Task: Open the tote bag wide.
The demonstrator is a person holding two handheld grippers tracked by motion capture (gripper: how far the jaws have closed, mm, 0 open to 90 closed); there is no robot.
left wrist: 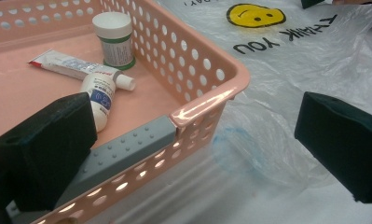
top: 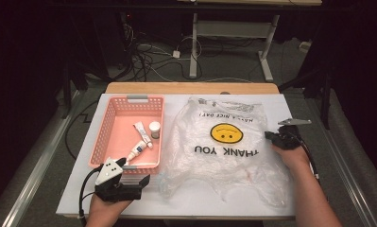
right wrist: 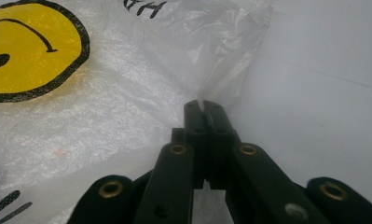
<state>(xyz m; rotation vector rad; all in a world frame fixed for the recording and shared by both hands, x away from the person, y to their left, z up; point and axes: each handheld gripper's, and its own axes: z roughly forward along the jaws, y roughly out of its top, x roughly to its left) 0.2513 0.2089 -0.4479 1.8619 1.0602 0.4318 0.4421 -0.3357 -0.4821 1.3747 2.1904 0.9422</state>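
Note:
A clear plastic bag [top: 224, 156] with a yellow smiley and "THANK YOU" lies flat on the white tabletop. My right gripper [top: 271, 137] is at its right edge, and the right gripper view has it [right wrist: 204, 109] shut on a pinch of the bag's film [right wrist: 127, 93]. A pink perforated basket [top: 106, 127] to the bag's left holds a small white jar [top: 154, 129] and two tubes [top: 142, 134]. My left gripper [top: 138, 180] rests by the basket's near right corner. Its jaws [left wrist: 193, 140] stand wide open, with the basket's corner [left wrist: 211, 74] between them and untouched.
The white sheet [top: 290, 189] covers a wooden table whose far edge [top: 191, 88] shows behind the basket. Grey handle strips [left wrist: 123, 154] sit on the basket's short rims. Beyond the table are floor cables and a desk's legs [top: 193, 47].

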